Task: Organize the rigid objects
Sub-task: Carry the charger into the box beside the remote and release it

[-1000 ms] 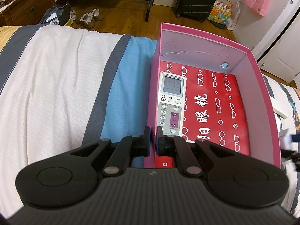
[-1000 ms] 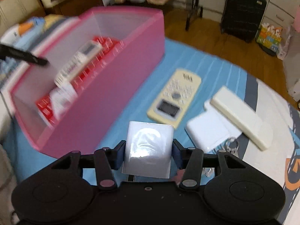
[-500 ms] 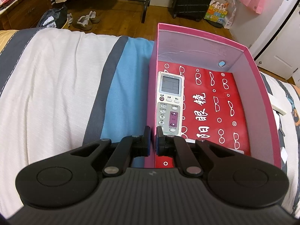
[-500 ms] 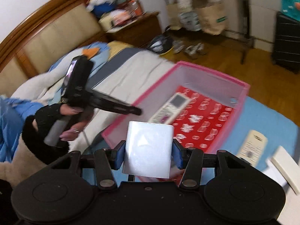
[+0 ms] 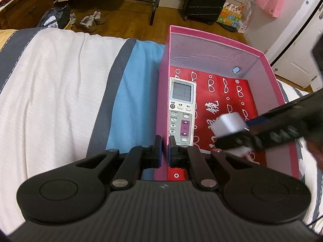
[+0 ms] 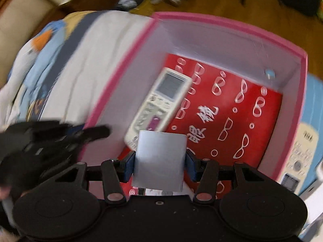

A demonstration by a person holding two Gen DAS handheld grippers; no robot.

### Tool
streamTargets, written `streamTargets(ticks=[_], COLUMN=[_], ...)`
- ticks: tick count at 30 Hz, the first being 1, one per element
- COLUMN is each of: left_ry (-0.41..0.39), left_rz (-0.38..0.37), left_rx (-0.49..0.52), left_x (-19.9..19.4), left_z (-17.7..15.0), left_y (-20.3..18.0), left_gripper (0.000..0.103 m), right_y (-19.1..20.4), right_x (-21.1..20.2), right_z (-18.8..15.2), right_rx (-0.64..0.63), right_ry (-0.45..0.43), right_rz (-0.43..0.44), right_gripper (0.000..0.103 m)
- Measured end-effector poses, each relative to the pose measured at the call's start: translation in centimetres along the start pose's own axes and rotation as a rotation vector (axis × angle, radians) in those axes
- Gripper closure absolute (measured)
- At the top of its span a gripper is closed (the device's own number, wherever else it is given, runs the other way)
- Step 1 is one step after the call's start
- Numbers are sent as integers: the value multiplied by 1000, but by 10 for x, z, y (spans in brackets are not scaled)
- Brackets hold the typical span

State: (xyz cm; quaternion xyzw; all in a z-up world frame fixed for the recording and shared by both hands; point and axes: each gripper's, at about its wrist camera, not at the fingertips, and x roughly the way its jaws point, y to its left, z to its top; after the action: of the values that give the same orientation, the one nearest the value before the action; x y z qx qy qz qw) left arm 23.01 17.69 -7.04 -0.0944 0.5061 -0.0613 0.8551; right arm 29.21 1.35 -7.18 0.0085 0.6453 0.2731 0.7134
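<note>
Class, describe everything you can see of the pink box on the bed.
The pink box is an open, lidless rectangular carton, seemingly cardboard, with pale lilac inner walls and a red floor printed with white glasses. It sits on the striped bedcover. A white remote lies inside along one wall. The left gripper pinches its near wall.

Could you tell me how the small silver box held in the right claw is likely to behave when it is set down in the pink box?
The silver box looks stiff: its flat faces keep shape between the right claw pads. Its glossy surface may be slippery. Flat-sided, it should rest without rolling on the pink box floor beside the remote.
</note>
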Motion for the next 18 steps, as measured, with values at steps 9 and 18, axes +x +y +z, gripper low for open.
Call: streamTargets(ticks=[9, 18], left_ry=[-1, -5], left_rz=[3, 8], left_rx=[2, 4], left_x=[0, 0], left_z=[0, 0], left_y=[-2, -2], left_gripper=[98, 98], right_y=[-25, -23], right_x=[24, 28], right_z=[12, 12], right_rx=[187, 303], right_ry=[-45, -53], right_rz=[-69, -66], right_gripper=[47, 45])
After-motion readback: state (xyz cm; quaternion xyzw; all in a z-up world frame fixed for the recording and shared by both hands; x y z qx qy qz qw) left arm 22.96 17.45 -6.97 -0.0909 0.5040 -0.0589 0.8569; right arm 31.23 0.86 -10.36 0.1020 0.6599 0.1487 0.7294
